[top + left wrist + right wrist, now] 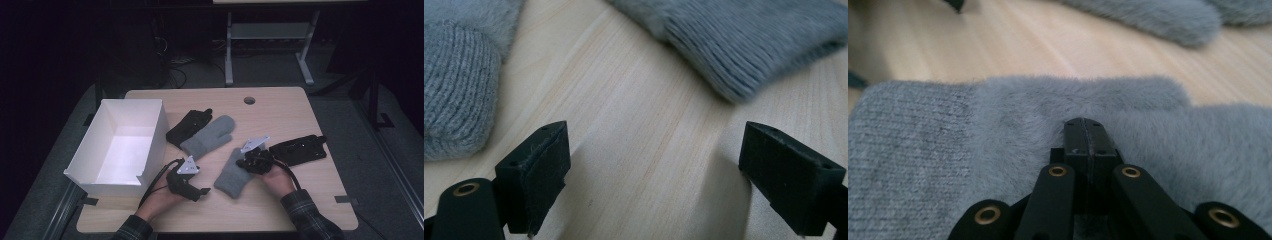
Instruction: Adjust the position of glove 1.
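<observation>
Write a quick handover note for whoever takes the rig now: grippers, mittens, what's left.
Right gripper: fingers closed, pressed onto the near grey mitten; whether fabric is pinched, can't tell.
Left gripper: open, low over bare table beside that mitten's cuff, holding nothing.
Far grey mitten lies mid-table against a black glove; another black glove at right.
White box at left holds nothing.
Likely left: move the gloves into the box.

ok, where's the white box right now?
High view: the white box sits open at the table's left edge, left of the black glove and the far grey mitten, just beyond the left tongs.
</observation>
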A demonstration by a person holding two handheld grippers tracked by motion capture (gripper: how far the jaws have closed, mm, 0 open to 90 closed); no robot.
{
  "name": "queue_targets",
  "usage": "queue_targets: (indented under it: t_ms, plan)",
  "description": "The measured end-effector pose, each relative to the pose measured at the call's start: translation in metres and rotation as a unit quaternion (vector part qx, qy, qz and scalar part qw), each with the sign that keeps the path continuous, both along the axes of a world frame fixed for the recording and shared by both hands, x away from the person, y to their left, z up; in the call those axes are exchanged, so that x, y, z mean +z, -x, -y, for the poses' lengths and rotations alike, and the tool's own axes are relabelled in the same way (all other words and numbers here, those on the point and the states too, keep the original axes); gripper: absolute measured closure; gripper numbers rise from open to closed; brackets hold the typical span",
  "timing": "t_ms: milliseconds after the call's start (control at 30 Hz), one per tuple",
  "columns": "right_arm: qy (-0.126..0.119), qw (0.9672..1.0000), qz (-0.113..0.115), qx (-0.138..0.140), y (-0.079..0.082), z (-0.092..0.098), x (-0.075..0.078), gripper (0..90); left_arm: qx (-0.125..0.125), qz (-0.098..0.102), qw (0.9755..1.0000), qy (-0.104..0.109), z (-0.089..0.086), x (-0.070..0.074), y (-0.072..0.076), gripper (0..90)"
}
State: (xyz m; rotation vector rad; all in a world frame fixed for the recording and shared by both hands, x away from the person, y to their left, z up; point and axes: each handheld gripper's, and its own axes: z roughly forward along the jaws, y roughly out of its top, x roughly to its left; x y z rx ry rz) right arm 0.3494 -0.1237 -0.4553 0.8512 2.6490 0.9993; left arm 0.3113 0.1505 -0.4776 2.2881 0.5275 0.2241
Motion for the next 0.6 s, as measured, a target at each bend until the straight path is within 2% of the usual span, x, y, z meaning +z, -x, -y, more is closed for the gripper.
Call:
queue_targets:
  t_ms: [33, 167, 200, 267, 300, 333, 400, 433, 500, 533, 600]
  plan:
    - [0.0, 1.0, -0.003, 0.002, 0.007, -0.003, 0.001, 90.0, -0.001, 0.002, 1.0, 0.0, 0.0, 0.0, 0.0, 12.4]
    - [0.001, 1.0, 0.0, 0.008, 0.013, -0.005, 0.001, 90.0, 0.003, -0.003, 1.0, 0.001, 0.0, 0.0, 0.0, 12.4]
    - [-0.006, 1.0, 0.007, 0.003, 0.015, -0.002, 0.005, 87.2, 0.003, -0.003, 1.0, 0.002, 0.0, 0.0, 0.001, 12.4]
    - [-0.024, 0.9997, 0.006, -0.002, 0.018, 0.006, 0.01, 81.1, 0.003, -0.002, 1.0, 0.002, 0.0, 0.0, 0.0, 12.4]
    - [-0.029, 0.9995, 0.008, -0.005, 0.02, 0.011, 0.012, 77.3, 0.002, -0.002, 1.0, 0.002, 0.0, 0.0, 0.0, 12.4]
    - [-0.029, 0.9995, 0.008, -0.005, 0.02, 0.011, 0.012, 77.3, 0.002, -0.002, 1.0, 0.002, 0.0, 0.0, 0.0, 12.4]
    - [-0.035, 0.9991, 0.017, -0.019, 0.029, 0.025, 0.013, 65.5, 0.006, -0.001, 1.0, 0.004, 0.0, 0.0, 0.0, 12.5]
    - [-0.035, 0.9991, 0.017, -0.019, 0.029, 0.025, 0.013, 65.5, 0.006, -0.001, 1.0, 0.004, 0.0, 0.0, 0.0, 12.5]
    - [-0.028, 0.9984, 0.035, -0.035, 0.039, 0.04, 0.012, 51.5, 0.009, -0.002, 0.9999, 0.007, 0.0, 0.0, 0.0, 12.5]
    - [-0.028, 0.9984, 0.035, -0.035, 0.039, 0.04, 0.012, 51.5, 0.009, -0.003, 0.9999, 0.003, 0.0, 0.0, 0.0, 12.5]
    - [-0.031, 0.9974, 0.039, -0.051, 0.047, 0.057, 0.01, 41.3, 0.012, -0.004, 0.9999, 0.001, 0.0, 0.0, 0.0, 12.6]
